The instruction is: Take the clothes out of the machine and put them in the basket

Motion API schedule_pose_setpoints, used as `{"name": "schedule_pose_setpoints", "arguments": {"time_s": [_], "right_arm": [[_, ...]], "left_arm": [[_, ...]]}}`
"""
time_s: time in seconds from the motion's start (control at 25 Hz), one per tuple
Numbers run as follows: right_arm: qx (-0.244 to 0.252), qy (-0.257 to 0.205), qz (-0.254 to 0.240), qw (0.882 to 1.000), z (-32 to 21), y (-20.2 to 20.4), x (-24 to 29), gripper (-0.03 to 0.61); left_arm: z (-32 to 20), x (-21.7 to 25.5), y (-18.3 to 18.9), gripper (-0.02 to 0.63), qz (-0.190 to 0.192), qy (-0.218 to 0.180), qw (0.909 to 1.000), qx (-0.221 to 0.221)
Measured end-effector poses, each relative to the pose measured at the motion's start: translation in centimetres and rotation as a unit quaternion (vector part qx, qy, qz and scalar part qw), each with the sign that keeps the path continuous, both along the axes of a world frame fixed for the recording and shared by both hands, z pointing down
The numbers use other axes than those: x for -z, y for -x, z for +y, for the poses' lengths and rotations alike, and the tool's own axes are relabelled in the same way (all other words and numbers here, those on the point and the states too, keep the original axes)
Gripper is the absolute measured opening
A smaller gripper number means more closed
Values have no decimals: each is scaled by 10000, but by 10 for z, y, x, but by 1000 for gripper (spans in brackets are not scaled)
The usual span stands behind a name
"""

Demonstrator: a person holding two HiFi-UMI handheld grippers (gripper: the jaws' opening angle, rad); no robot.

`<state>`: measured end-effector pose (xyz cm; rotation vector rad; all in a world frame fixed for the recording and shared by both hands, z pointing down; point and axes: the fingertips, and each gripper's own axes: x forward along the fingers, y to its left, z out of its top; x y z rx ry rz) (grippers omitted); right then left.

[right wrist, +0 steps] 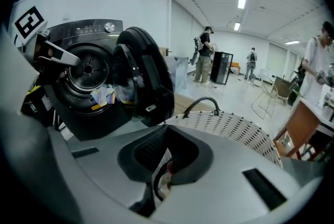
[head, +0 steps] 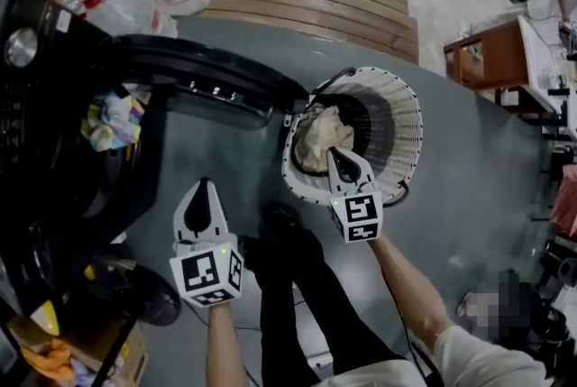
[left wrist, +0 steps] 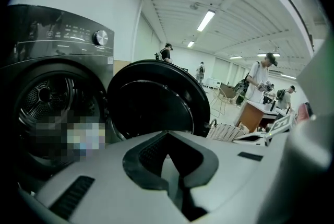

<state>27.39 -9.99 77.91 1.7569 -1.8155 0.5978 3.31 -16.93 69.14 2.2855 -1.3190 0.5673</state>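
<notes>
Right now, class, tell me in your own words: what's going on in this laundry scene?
A person holds a gripper in each hand beside a washing machine with its door open. The right gripper hovers over the white basket, jaws shut, above a beige garment lying inside. The left gripper faces the machine, jaws shut and empty. Colourful clothes sit in the drum.

Right gripper [right wrist: 166, 137] jaws together, lower centre; white basket [right wrist: 235, 126] just beyond
Washing machine [right wrist: 86, 92] at left, door [right wrist: 148, 79] swung open, coloured clothes [right wrist: 102, 96] in drum; people [right wrist: 204, 56] standing far back, upper right
</notes>
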Motion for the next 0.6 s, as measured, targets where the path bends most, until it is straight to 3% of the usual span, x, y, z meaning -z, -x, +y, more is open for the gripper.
{"name": "schedule_pose_setpoints", "arguments": {"time_s": [0.4, 0.6], "right_arm": [[1607, -176, -331, 9863, -58, 142, 22, 23], [2373, -377, -446, 9697, -88, 228, 33, 23]], "left_arm": [[2, 13, 113, 19, -83, -68, 9931, 1171], [18, 17, 184, 19, -189, -113, 9837, 1783]]}}
